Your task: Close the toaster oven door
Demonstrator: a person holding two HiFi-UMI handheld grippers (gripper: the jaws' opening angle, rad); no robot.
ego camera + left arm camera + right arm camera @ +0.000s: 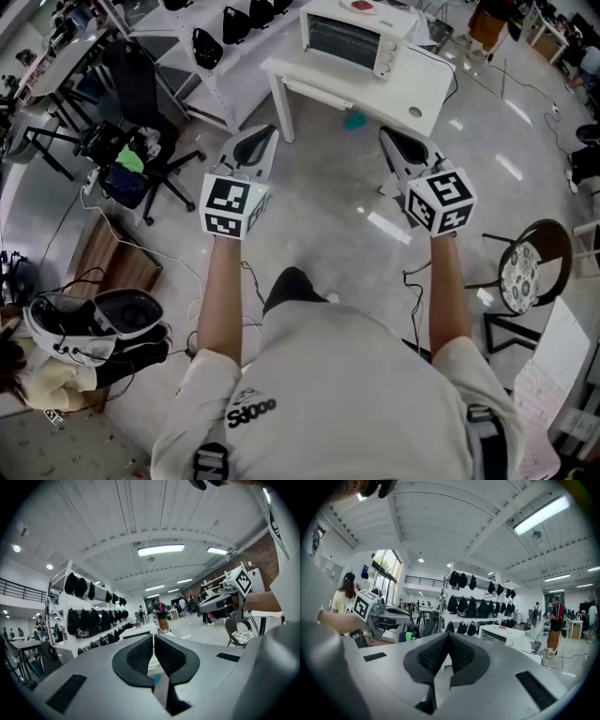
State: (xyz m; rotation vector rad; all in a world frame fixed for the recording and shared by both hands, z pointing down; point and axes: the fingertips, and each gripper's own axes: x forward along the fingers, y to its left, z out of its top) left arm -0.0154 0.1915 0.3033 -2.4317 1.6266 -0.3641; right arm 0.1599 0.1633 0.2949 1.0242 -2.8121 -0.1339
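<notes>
The white toaster oven (349, 39) stands on a white table (427, 89) at the far side of the room, with a red disc (361, 6) on top. Its glass door stands upright, flush with the front. My left gripper (263, 131) and right gripper (387, 134) hover side by side over the floor, well short of the table, both pointing toward it. Each one's jaws are shut with nothing between the pads. The oven (502, 634) shows small in the right gripper view, past the shut right gripper (448, 635). In the left gripper view the left gripper (153, 636) is shut too.
A black office chair (141, 141) with clothes on it stands to the left, before white shelves of dark bags (220, 37). A teal object (354, 120) lies under the table. A round-seated chair (520, 272) is at the right. Cables cross the grey floor (337, 225).
</notes>
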